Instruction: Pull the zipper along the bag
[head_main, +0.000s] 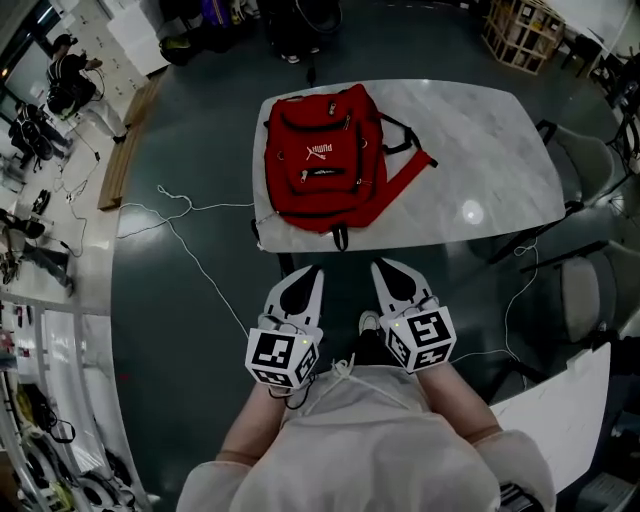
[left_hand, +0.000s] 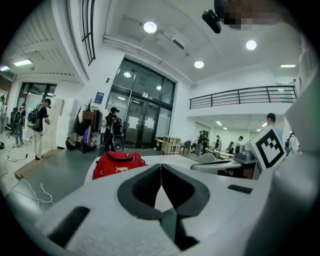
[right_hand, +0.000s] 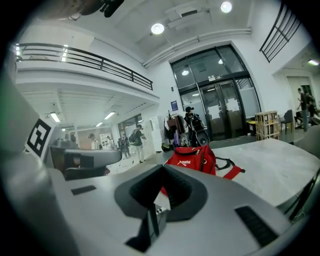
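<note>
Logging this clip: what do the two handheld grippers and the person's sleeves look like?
The left gripper and right gripper are both white, tapered shells with black padded lining along the inside of the jaws. Each has a white cube with black square markers at its rear: the left cube and the right cube. The person wears pale, loose sleeves.

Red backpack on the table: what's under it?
A pale marble-look table, with the backpack lying flat on its left part and a red strap trailing right. Whether anything sits between backpack and table cannot be seen; the backpack covers it.
</note>
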